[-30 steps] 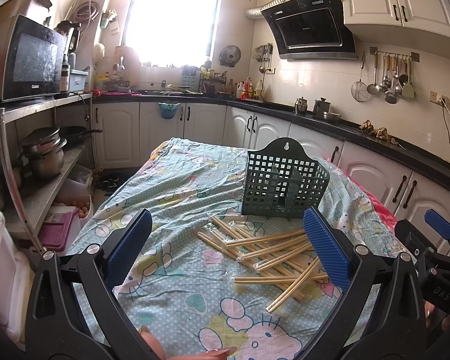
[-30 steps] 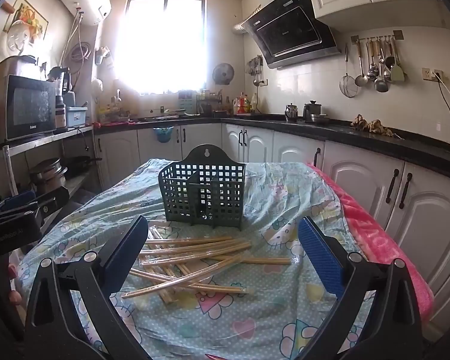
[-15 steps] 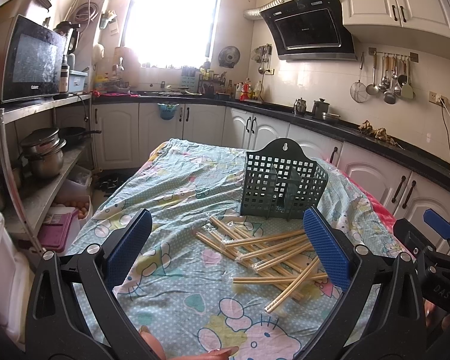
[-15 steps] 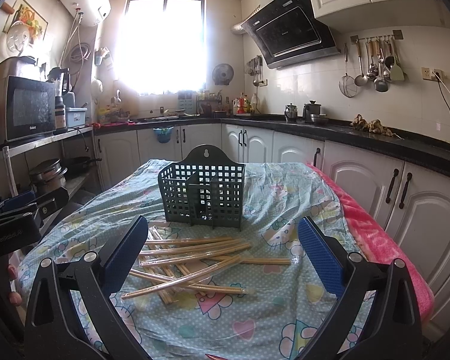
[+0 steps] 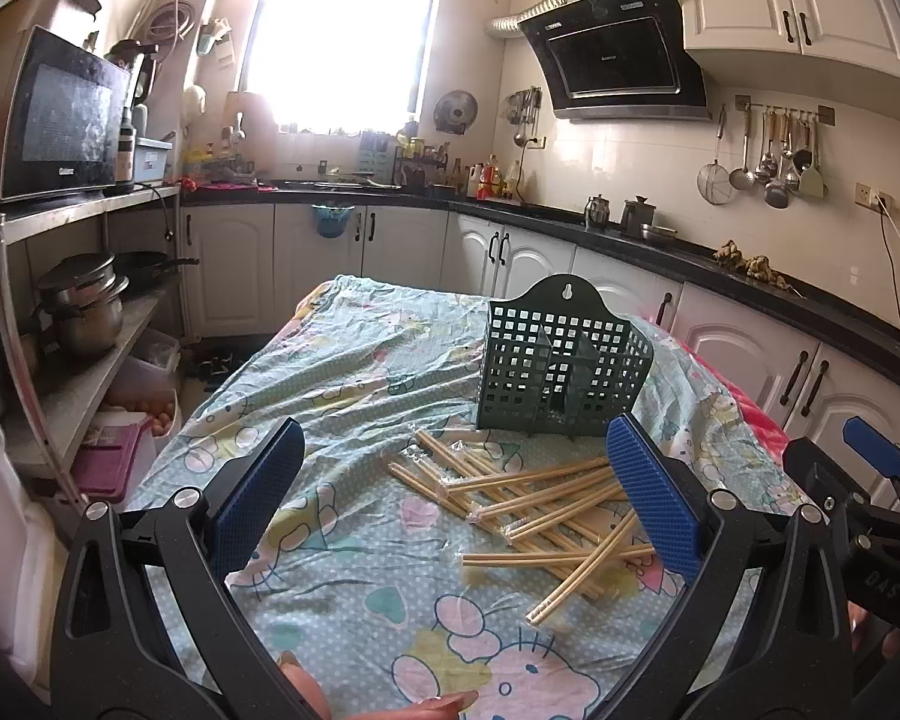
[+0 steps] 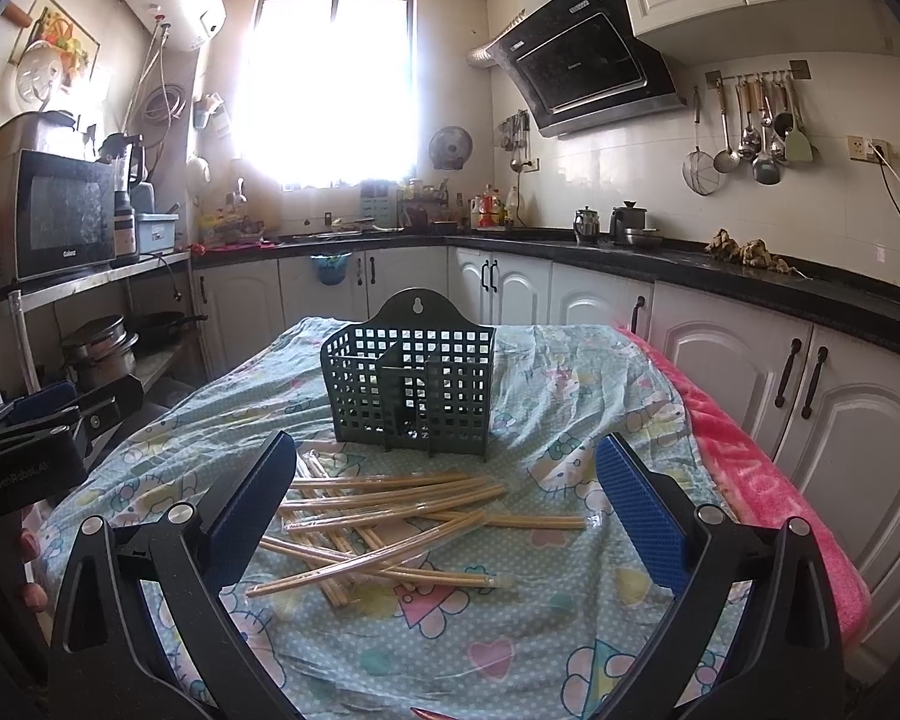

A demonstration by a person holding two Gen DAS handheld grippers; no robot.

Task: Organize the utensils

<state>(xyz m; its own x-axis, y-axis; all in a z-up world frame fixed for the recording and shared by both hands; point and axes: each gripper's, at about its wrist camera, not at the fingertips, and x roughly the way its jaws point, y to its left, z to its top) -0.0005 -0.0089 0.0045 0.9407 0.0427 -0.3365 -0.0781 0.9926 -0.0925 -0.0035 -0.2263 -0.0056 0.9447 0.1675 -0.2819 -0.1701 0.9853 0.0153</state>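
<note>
- Left wrist view: green basket (image 5: 561, 369) upright on the cloth (image 5: 354, 372) — nothing visible inside; chopsticks (image 5: 534, 501) scattered before it.
- Both grippers (image 5: 453, 501) (image 6: 447, 501) gape wide — nothing has moved since earlier.

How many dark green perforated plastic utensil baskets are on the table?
1. The dark green perforated plastic utensil basket stands upright on the cartoon-print tablecloth, just behind the loose pile of wrapped wooden chopsticks. No second basket shows in either view.
</note>
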